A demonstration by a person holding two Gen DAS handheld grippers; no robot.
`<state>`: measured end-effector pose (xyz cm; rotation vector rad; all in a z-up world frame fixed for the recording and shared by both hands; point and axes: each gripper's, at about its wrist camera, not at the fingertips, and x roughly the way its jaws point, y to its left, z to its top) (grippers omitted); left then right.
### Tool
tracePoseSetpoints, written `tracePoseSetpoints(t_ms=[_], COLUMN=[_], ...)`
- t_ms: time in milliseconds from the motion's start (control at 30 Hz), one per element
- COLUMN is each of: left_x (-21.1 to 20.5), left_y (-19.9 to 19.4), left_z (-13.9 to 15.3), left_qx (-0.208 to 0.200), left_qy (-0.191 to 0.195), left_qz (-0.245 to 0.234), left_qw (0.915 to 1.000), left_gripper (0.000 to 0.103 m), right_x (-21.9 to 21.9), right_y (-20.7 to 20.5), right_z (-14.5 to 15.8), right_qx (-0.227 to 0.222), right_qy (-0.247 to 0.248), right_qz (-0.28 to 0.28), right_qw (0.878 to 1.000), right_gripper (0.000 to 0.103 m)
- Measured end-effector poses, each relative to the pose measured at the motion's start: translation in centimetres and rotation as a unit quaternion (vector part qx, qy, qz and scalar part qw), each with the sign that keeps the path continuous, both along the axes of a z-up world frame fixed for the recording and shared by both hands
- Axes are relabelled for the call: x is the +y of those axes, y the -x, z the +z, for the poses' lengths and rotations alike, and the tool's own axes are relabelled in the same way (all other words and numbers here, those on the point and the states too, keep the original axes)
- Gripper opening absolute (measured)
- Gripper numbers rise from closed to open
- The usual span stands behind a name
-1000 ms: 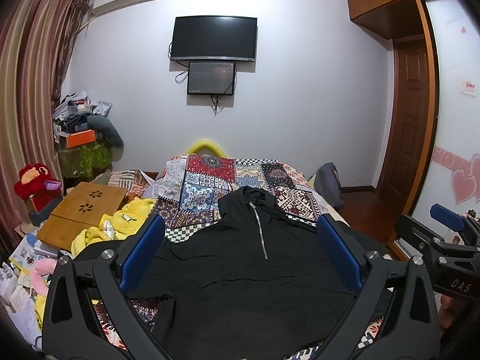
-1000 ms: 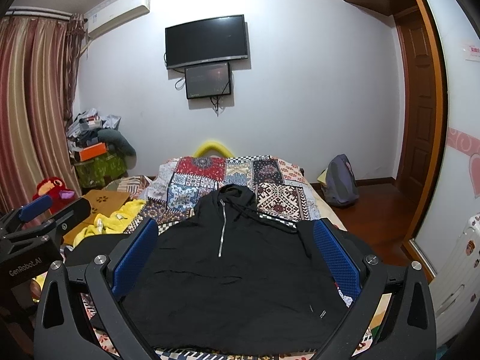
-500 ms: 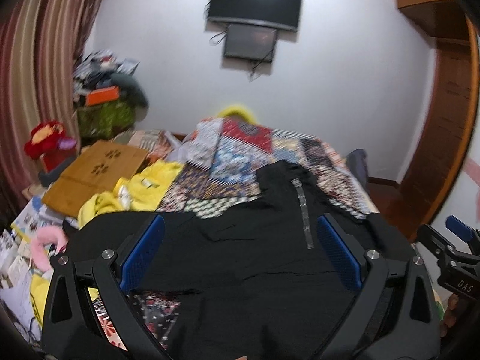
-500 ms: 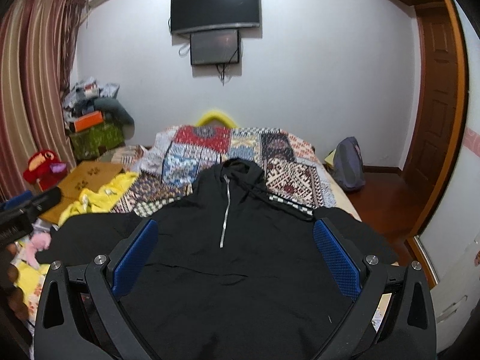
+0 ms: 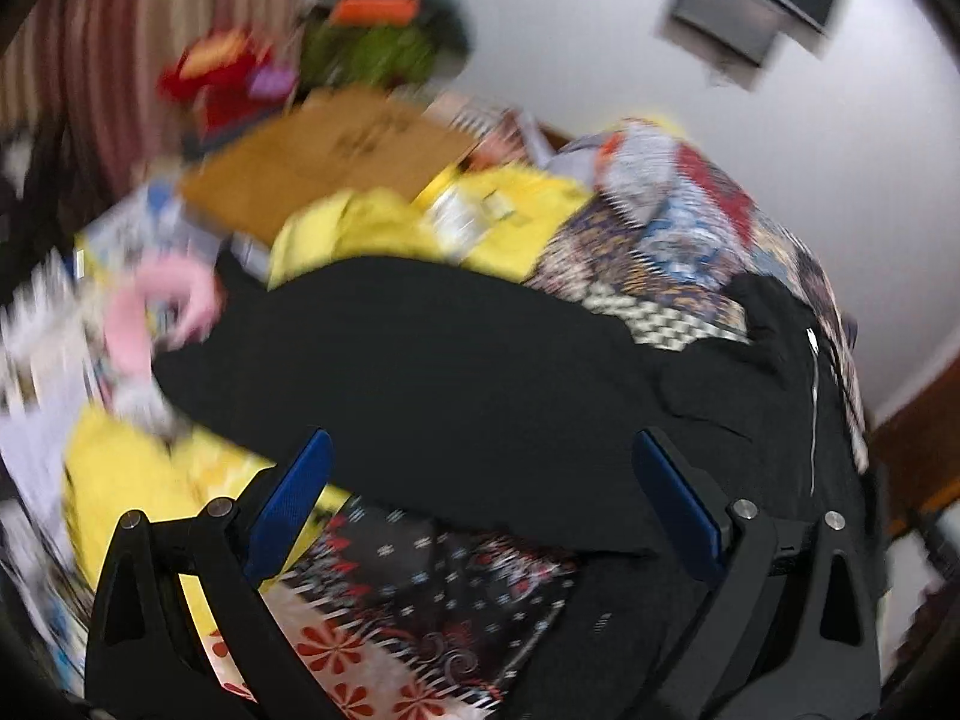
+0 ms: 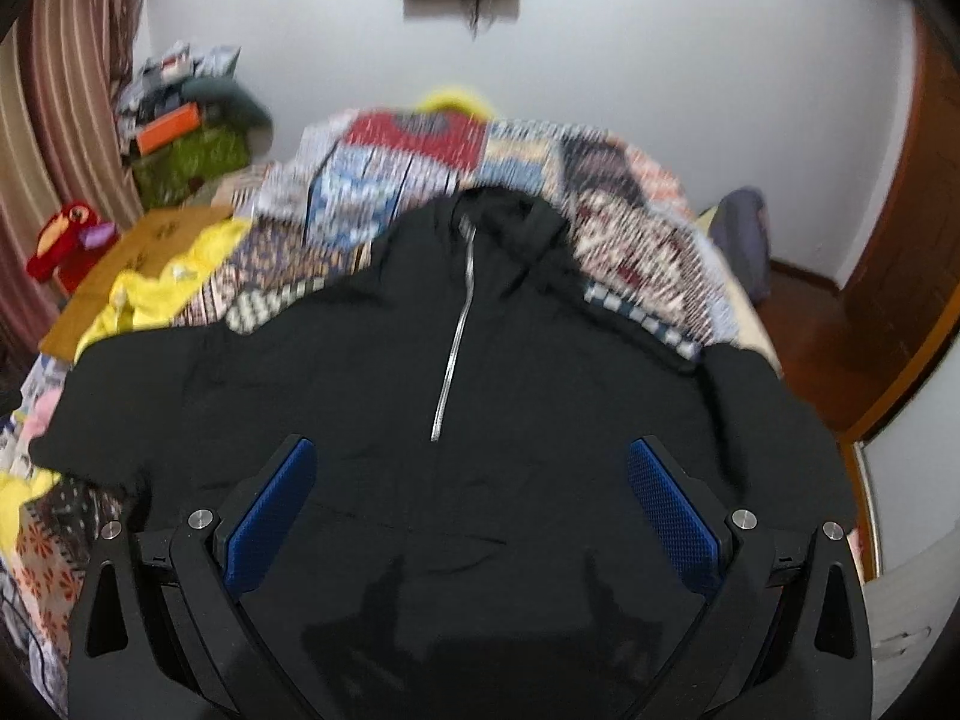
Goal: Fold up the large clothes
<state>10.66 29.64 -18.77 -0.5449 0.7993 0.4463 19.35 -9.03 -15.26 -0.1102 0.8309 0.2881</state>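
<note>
Black hoodie (image 6: 480, 396) flat on patterned quilt (image 6: 420, 150), zipper toward 12 o'clock. Left gripper (image 5: 480, 498) spread, empty, over sleeve (image 5: 420, 360) running 9 to 3 (nearer arm). Right gripper (image 6: 471, 498) spread, empty, above hem.

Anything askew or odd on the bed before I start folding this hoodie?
The black hoodie lies flat, zipper up, but its sleeve stretches off the patchwork bedspread onto yellow clothing. Both claws are open and hold nothing.
</note>
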Motion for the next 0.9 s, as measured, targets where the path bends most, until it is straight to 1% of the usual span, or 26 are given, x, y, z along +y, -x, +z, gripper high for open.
tracePoseSetpoints(t_ms=[33,67,200,300,367,400,467,533,567,633,667,700,800,867,900], left_x=[1.6,2.9,6.2,8.1,8.9,9.2,9.7,10.1,10.3,10.5,11.2,11.5,12.5,12.7,12.6], left_y=[0.5,1.0,2.4,2.9,3.1,3.1,2.9,2.6,2.4,1.5,1.1,0.6,-0.3,-0.4,-0.7], left_z=[-1.1,-2.0,-5.0,-7.5,-8.9,-9.6,-10.4,-10.4,-10.3,-9.7,-10.1,-10.3,-11.0,-10.6,-10.1], left_qx=[0.005,0.011,0.037,0.039,0.039,0.038,0.033,0.026,0.022,0.026,0.028,0.032,0.048,0.047,0.048], left_qy=[0.031,0.054,0.115,0.175,0.214,0.226,0.23,0.221,0.21,0.171,0.161,0.153,0.15,0.143,0.134], left_qz=[0.016,0.029,0.065,0.082,0.091,0.098,0.102,0.107,0.11,0.118,0.117,0.118,0.129,0.13,0.123], left_qw=[0.9994,0.9981,0.9906,0.9804,0.9719,0.9685,0.9673,0.9691,0.9713,0.9779,0.9796,0.9807,0.9791,0.98,0.9822], left_gripper=[0.099,0.098,0.093,0.091,0.087,0.084,0.083,0.083,0.082,0.072,0.071,0.067,0.049,0.037,0.026], right_x=[-0.1,0.0,-0.2,-0.2,-0.3,-0.3,-0.2,-0.1,-0.1,-0.1,-0.1,-0.1,-0.3,-0.4,-0.5], right_y=[-0.3,-0.5,-1.9,-2.6,-2.8,-3.1,-3.1,-3.0,-3.0,-3.0,-3.0,-2.9,-2.8,-2.7,-2.7], right_z=[-0.3,-0.6,-1.7,-2.2,-2.4,-2.5,-2.6,-2.6,-2.6,-2.6,-2.5,-2.3,-1.8,-1.4,-1.2], right_qx=[0.008,0.016,0.046,0.058,0.063,0.064,0.065,0.066,0.066,0.065,0.064,0.062,0.055,0.049,0.046], right_qy=[0.002,0.003,-0.007,-0.003,-0.003,-0.002,-0.001,0.001,0.001,0.0,0.0,-0.001,-0.001,0.0,0.0], right_qz=[0.0,0.002,0.007,0.004,0.004,0.005,0.005,0.005,0.004,0.003,0.003,0.002,-0.002,-0.002,-0.003], right_qw=[1.0,1.0,0.999,0.998,0.998,0.998,0.998,0.998,0.998,0.998,0.998,0.998,0.998,0.999,0.999], right_gripper=[0.103,0.103,0.103,0.103,0.103,0.103,0.103,0.103,0.103,0.103,0.103,0.103,0.103,0.103,0.103])
